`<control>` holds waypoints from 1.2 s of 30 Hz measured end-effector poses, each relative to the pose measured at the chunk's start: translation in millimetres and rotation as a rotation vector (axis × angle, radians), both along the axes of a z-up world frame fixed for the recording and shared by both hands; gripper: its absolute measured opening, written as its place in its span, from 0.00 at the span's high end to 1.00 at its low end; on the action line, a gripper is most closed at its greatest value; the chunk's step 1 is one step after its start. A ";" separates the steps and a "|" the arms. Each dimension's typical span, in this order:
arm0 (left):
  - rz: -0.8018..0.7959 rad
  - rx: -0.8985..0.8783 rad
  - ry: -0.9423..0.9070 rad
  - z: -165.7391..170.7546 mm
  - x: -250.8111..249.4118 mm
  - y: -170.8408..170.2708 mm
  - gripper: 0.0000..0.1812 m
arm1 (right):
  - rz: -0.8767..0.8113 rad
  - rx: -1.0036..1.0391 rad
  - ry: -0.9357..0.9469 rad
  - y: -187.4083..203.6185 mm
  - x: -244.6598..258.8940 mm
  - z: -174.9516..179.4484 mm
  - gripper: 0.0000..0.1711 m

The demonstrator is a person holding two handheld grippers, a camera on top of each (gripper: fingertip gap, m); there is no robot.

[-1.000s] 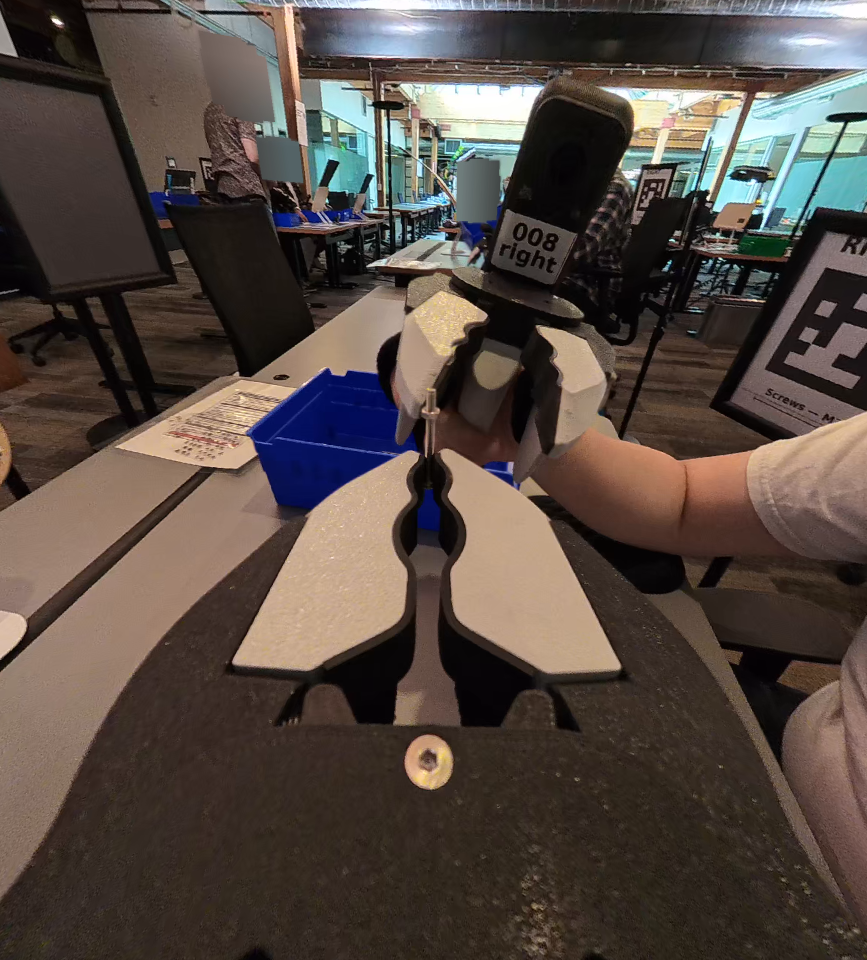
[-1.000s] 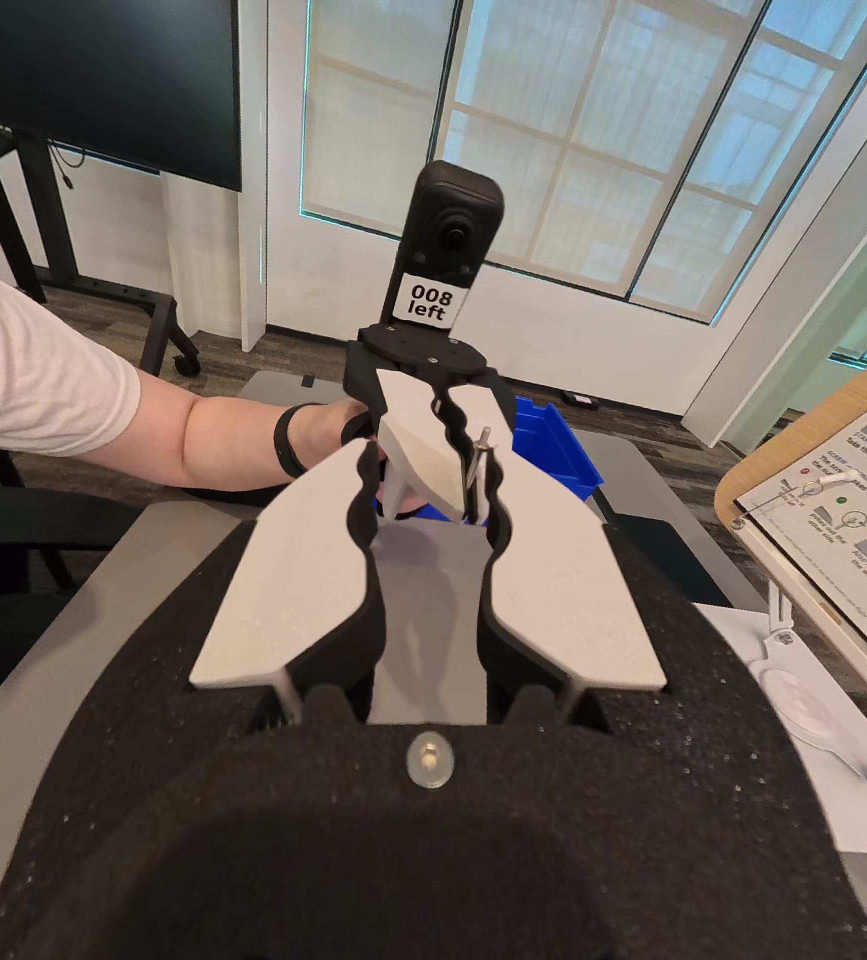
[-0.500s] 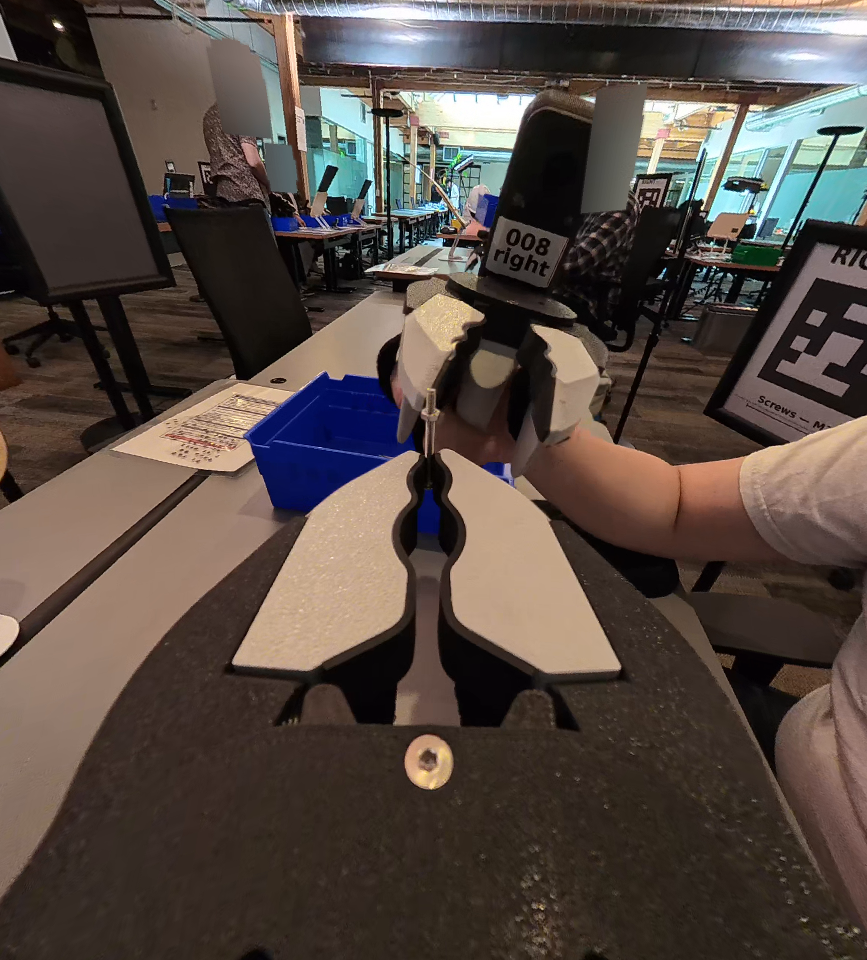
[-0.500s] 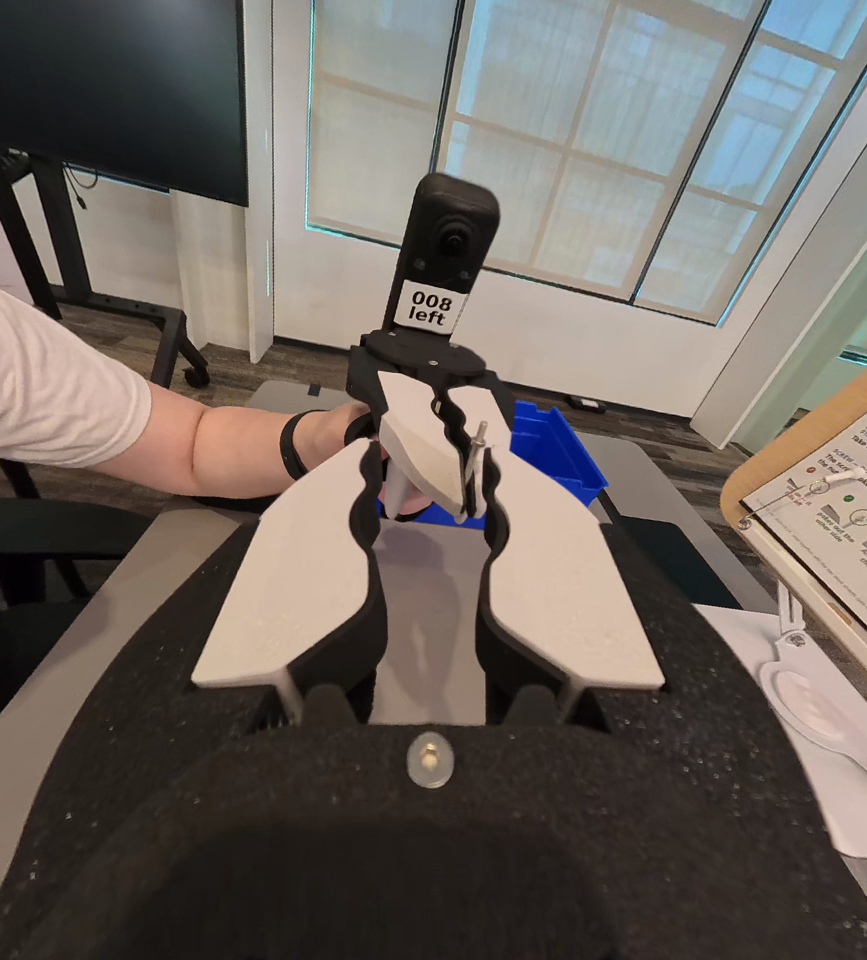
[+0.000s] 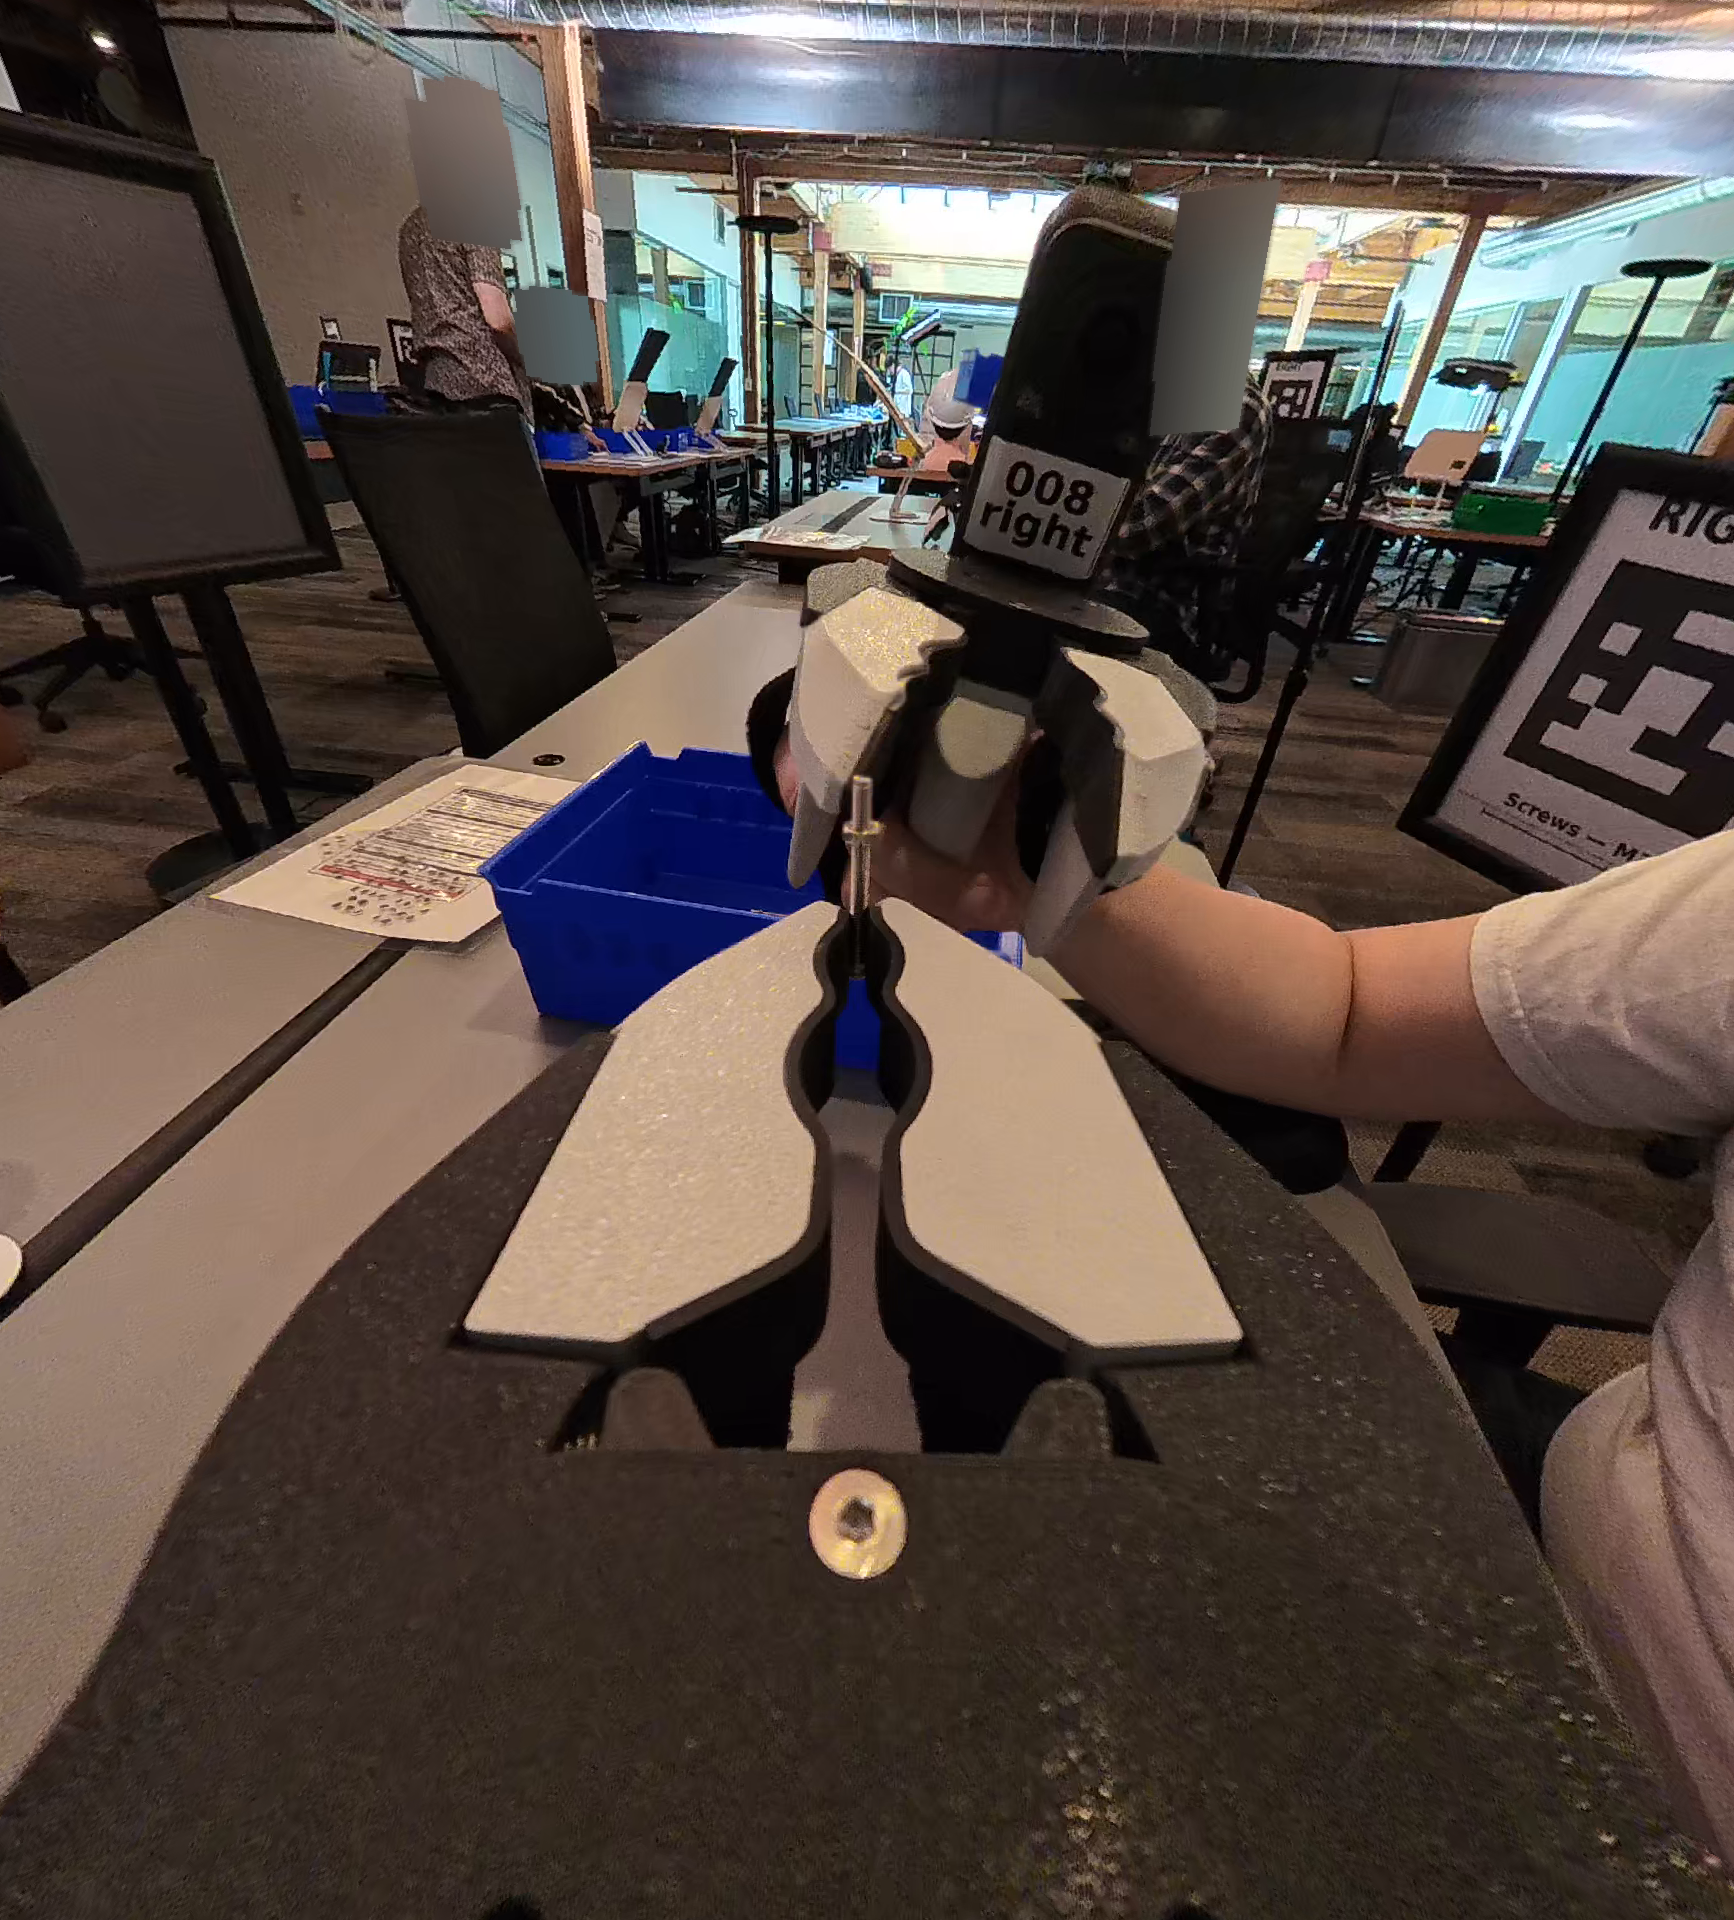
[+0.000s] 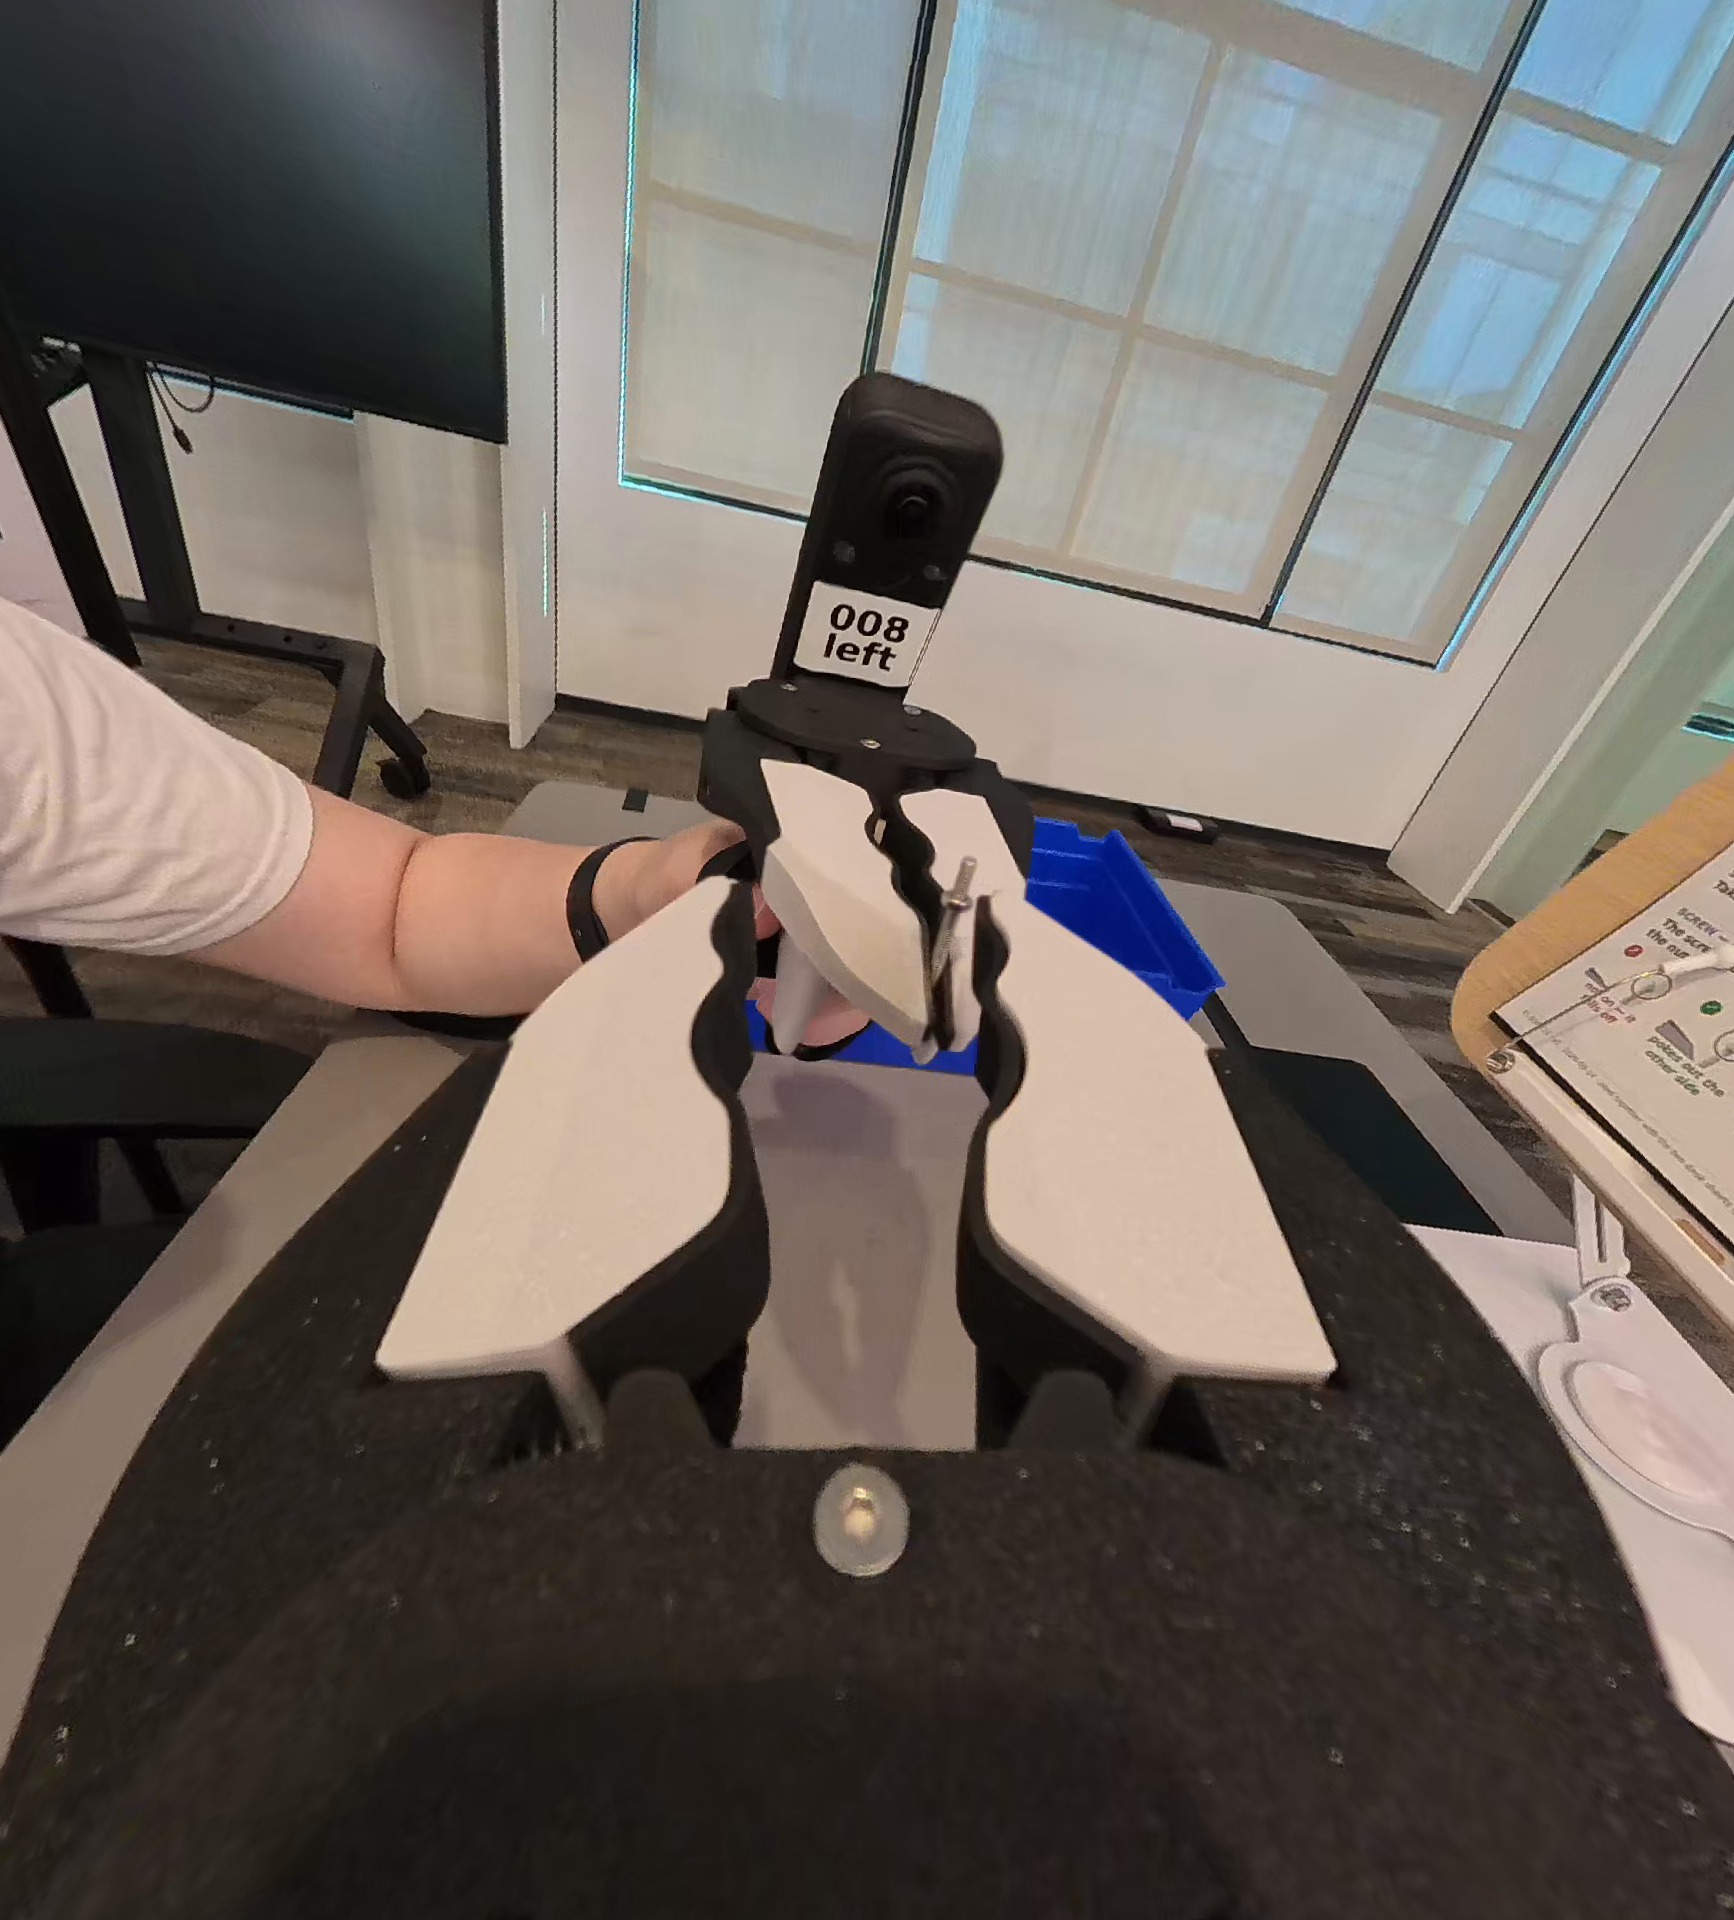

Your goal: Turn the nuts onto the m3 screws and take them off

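Observation:
In the left wrist view my left gripper (image 5: pixel 860 920) is shut on the lower end of a thin m3 screw (image 5: pixel 858 862) that stands upright, with a small nut (image 5: pixel 861 828) high on its shaft. My right gripper (image 5: pixel 930 894) faces it from the far side, open, with its left finger (image 5: pixel 842 727) just behind the screw. In the right wrist view my right gripper (image 6: pixel 858 914) is open and empty. The left gripper (image 6: pixel 936 1029) shows between its fingertips, holding the screw (image 6: pixel 949 945) and nut (image 6: pixel 954 906) close to the right finger (image 6: pixel 1102 1143).
A blue bin (image 5: pixel 634 894) stands on the grey table (image 5: pixel 219 1039) just beyond the grippers; it also shows in the right wrist view (image 6: pixel 1102 904). A printed sheet (image 5: pixel 427 842) lies left of it. An instruction board (image 6: pixel 1673 1018) on a white stand (image 6: pixel 1673 1455) is at the right.
The right gripper has shifted slightly sideways around the screw, with its jaws still open. The left gripper holds the screw as before.

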State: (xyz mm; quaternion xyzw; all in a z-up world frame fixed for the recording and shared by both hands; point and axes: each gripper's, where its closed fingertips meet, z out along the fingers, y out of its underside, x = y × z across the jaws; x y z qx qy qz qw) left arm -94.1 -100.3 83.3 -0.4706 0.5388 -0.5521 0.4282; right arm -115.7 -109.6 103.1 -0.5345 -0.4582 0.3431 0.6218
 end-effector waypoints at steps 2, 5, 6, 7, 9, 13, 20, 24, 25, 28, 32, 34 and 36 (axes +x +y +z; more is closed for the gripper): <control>-0.009 0.002 -0.003 0.6 -0.2 -1.8 0.99 | -0.010 -0.003 0.015 1.9 0.2 1.2 0.76; -0.017 0.013 0.007 -2.7 2.7 -5.5 0.99 | -0.003 -0.004 0.008 1.8 -7.4 -2.9 0.74; -0.017 0.016 0.008 -3.5 3.5 -6.1 0.99 | 0.005 -0.006 -0.003 1.0 -10.3 -5.2 0.74; -0.014 0.017 0.007 -3.6 3.6 -5.8 0.99 | 0.010 -0.006 -0.016 0.4 -12.2 -7.4 0.74; -0.007 0.018 0.004 -2.4 2.4 -3.7 0.99 | -0.001 0.010 -0.025 1.1 -10.4 -7.5 0.74; 0.000 -0.003 -0.004 0.6 -0.6 0.9 0.99 | -0.007 -0.003 0.004 2.7 -0.5 -1.8 0.77; -0.014 -0.013 0.013 -4.8 3.2 -1.9 0.99 | 0.008 -0.009 -0.009 2.0 -6.8 -6.2 0.75; -0.028 -0.047 0.001 -1.4 1.2 -1.7 0.99 | -0.002 -0.016 0.023 4.1 4.9 -0.4 0.86; -0.036 -0.059 -0.003 -0.5 0.9 -2.2 0.99 | -0.009 -0.036 0.045 6.6 8.0 1.3 0.86; -0.060 -0.081 0.000 -1.2 1.6 -5.0 0.99 | -0.008 -0.099 0.047 12.3 9.5 -4.4 0.87; -0.065 -0.066 0.011 -3.6 3.2 -7.5 0.99 | 0.010 -0.129 0.031 13.1 4.6 -11.5 0.96; -0.070 -0.066 0.011 -3.3 2.8 -8.2 0.99 | 0.035 -0.146 0.043 11.3 3.9 -11.5 0.98; -0.083 -0.056 0.017 -4.1 2.5 -10.2 0.99 | 0.066 -0.175 0.050 9.1 3.0 -12.2 0.98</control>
